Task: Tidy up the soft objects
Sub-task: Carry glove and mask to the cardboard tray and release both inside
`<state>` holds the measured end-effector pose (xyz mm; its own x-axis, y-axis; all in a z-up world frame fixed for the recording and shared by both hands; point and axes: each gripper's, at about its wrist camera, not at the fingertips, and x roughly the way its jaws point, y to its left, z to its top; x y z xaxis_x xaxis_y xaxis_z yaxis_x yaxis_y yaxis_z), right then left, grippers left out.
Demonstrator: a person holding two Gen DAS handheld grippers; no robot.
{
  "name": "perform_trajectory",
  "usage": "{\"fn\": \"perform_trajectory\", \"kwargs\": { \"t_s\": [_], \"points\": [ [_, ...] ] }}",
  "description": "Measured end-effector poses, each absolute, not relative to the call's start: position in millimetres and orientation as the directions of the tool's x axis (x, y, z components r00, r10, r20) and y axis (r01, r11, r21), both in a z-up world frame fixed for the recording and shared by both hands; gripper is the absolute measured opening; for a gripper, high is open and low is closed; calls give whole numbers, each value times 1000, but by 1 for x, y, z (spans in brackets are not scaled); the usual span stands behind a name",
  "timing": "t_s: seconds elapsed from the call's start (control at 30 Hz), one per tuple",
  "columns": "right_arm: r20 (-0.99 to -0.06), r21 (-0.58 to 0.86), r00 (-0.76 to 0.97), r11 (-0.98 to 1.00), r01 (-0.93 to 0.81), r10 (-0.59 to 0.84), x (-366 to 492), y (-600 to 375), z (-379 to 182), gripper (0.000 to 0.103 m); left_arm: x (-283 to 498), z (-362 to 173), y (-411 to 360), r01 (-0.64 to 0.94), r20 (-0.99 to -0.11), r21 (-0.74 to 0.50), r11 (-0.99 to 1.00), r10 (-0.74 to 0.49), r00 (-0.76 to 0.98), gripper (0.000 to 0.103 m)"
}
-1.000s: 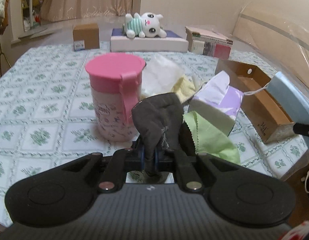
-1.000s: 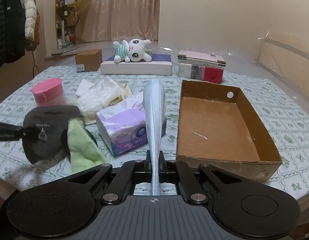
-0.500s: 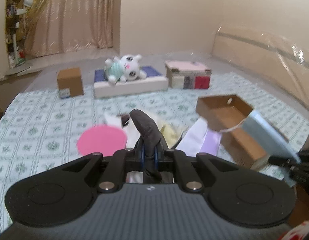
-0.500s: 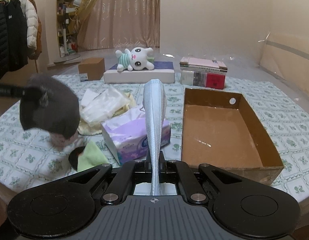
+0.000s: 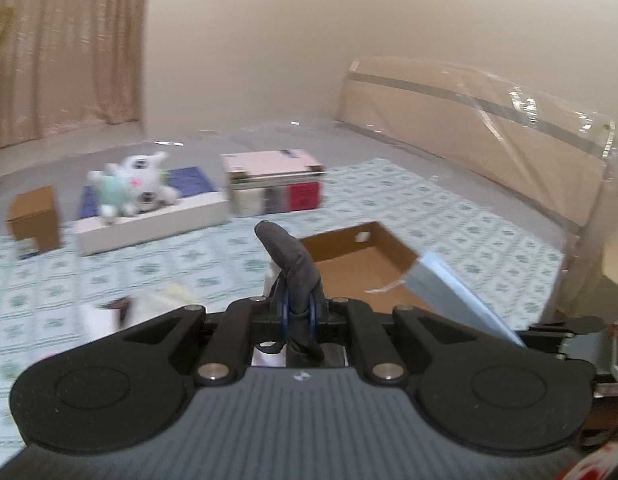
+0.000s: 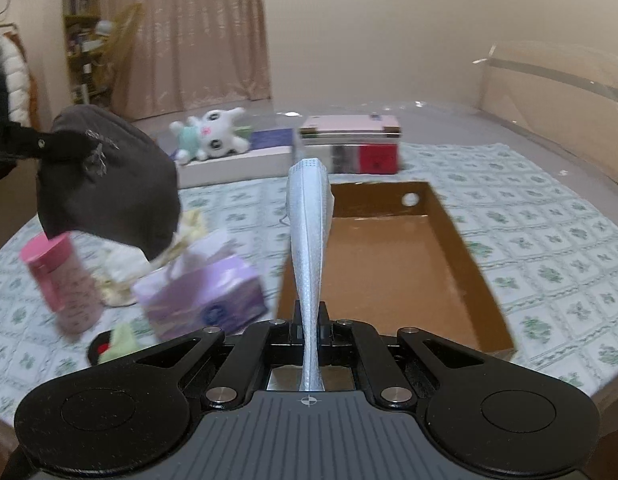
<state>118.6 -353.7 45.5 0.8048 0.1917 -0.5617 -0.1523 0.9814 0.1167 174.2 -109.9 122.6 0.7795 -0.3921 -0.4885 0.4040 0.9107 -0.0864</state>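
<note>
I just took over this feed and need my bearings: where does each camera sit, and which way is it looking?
Left wrist: on the left tool, facing across the table to the open brown cardboard box; its jaws pinch a dark grey fabric pouch.
Right wrist: on the right tool, facing the box; its jaws pinch a light blue face mask.
Shared: box, white plush rabbit, pouch, mask.

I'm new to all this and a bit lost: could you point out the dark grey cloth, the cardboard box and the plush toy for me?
dark grey cloth [image 6: 109,184], right wrist view, middle of hanging cloth.
cardboard box [image 6: 465,264], right wrist view, right wall.
plush toy [image 6: 213,136], right wrist view, its head.
</note>
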Motion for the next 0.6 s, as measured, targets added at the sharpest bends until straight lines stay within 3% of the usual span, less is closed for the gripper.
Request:
{"fn": "perform_trajectory", "kwargs": {
  "t_s": [0.43,0.5,0.6],
  "points": [
    [-577,100,812,994,-38,89,177,-422,45,3,236,71,-232,510,-518,-163,845,-513,684,8],
    [-585,92,807,995,-31,79,184,-426,41,3,245,58,-245,514,-531,-178,839,-522,668,11],
    [-604,94,793,995,-19,72,192,-431,32,3,255,39,-260,523,-580,-165,836,-511,635,33]
  ]
}}
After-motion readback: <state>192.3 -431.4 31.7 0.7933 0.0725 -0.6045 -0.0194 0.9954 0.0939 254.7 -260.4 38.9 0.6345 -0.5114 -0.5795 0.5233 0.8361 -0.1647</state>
